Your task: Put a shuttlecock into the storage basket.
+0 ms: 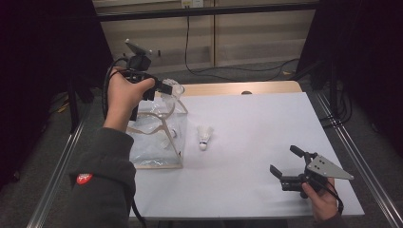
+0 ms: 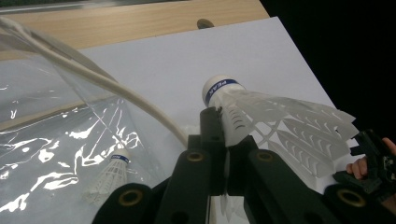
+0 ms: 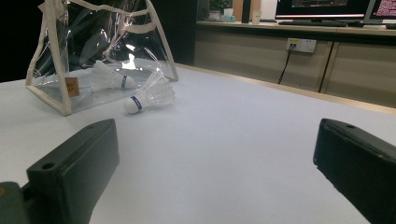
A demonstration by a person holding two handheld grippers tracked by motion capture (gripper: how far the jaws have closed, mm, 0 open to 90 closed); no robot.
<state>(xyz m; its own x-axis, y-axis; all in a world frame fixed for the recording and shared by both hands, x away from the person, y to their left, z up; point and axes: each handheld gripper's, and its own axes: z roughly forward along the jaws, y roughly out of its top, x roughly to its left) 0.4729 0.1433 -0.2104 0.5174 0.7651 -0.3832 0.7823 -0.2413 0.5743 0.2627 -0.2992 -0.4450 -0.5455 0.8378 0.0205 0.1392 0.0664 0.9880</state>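
White plastic feathers mark the shuttlecock (image 2: pixel 261 116) that we see clenched in the left tongs (image 1: pixel 166 88), held in the air above the open mouth of the clear bag (image 1: pixel 154 142). The bag lies on the worktop (image 1: pixel 256 133) with another shuttlecock (image 2: pixel 112 172) inside. A third shuttlecock (image 1: pixel 204 135) lies on the worktop just beside the bag. The right tongs (image 1: pixel 284 164), released and empty, hover near the worktop's front right corner.

Left tongs (image 1: pixel 172 88) raised, jaws clamped, right tongs (image 1: pixel 285 161) low, jaws apart
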